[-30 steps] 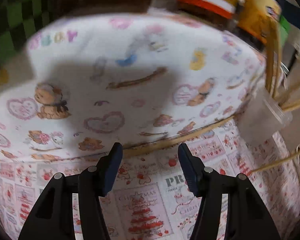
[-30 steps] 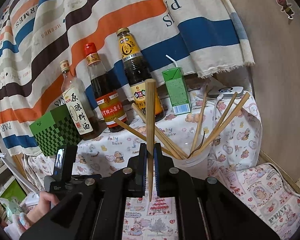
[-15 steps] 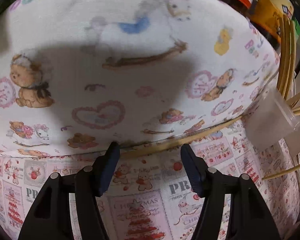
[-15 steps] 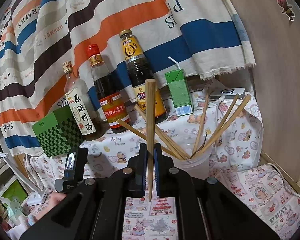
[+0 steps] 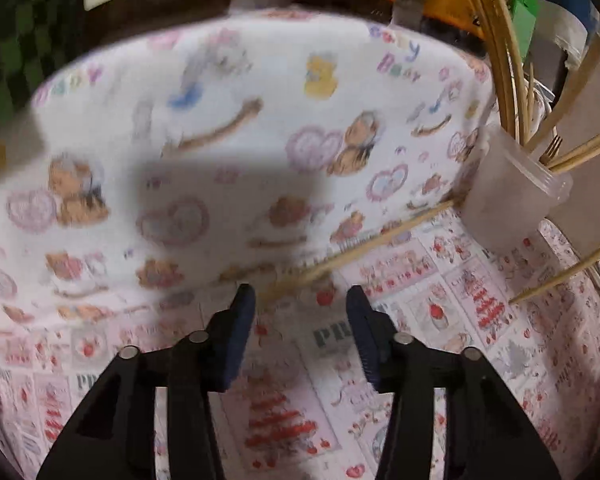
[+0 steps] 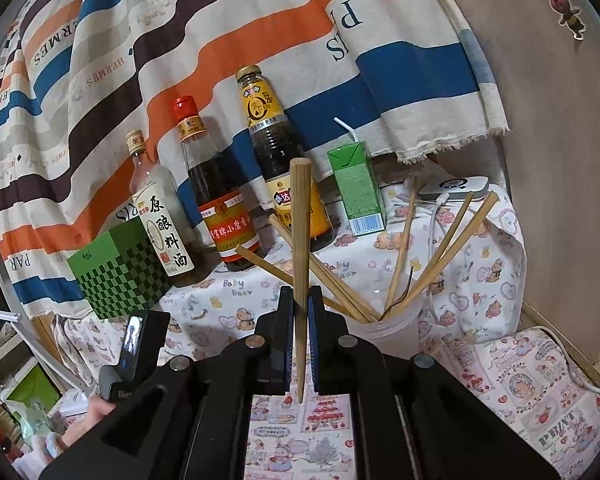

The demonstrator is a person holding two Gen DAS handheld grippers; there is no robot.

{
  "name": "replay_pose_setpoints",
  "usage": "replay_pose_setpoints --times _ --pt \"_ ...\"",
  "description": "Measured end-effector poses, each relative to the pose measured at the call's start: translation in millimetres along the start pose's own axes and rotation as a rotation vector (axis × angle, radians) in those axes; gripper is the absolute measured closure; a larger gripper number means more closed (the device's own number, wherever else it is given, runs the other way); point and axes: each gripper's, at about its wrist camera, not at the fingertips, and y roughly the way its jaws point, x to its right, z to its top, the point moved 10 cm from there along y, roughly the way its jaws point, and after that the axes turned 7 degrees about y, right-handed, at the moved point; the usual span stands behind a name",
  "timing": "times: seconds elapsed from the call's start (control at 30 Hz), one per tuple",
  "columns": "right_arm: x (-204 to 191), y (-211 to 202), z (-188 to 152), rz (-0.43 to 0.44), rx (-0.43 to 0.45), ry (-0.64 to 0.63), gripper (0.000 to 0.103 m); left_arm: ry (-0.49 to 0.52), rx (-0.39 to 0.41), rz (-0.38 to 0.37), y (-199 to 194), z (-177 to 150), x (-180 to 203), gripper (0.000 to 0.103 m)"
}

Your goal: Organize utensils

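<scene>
Chopsticks are the matter here: one chopstick (image 6: pixel 300 264) stands upright in the right gripper (image 6: pixel 299 344), whose jaws are pressed together on its lower part, thick end up and thin tip pointing down over the printed cloth (image 6: pixel 300 432) on the tabletop. Just beyond and to the right of that gripper stands a translucent plastic cup (image 6: pixel 383 328) with several more chopsticks (image 6: pixel 447 256) fanning out of it to left and right. Farther back, on a raised surface draped in a bear-print cloth (image 6: pixel 220 304), stand three sauce bottles (image 6: pixel 220 204) in a row, a green checkered box (image 6: pixel 120 268) to their left and a green drink carton (image 6: pixel 357 188) with a straw to their right; a striped fabric (image 6: pixel 180 40) hangs behind them. At the lower left of the right wrist view a hand (image 6: pixel 88 416) holds the other tool. In the left wrist view, which is blurred, the left gripper (image 5: pixel 300 300) points down at the near edge of the bear-print cloth, its jaws spread but closing, pinching nothing. A loose chopstick (image 5: pixel 363 248) lies along that edge, its near end just beyond the jaw tips and its far end toward the cup (image 5: pixel 511 196) at the right.
</scene>
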Motion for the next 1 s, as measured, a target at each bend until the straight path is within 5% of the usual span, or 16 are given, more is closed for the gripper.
replay_pose_setpoints --times 0.1,0.4,0.57,0.77,1.0 --pt "1 1 0 -0.003 -0.004 -0.001 0.095 0.011 -0.019 0.062 12 7 -6 0.041" --pt "6 2 4 -0.002 -0.008 0.025 0.095 0.049 -0.072 0.01 47 9 -4 0.043" --pt "5 1 4 -0.001 -0.008 0.027 0.095 0.086 -0.055 -0.02 34 0 -4 0.079" --pt "8 -3 8 0.004 -0.002 0.048 0.095 0.104 -0.046 -0.045 -3 -27 0 0.101" --pt "11 -5 13 -0.001 0.013 0.059 0.095 0.122 -0.029 -0.074 -60 -63 -5 0.103"
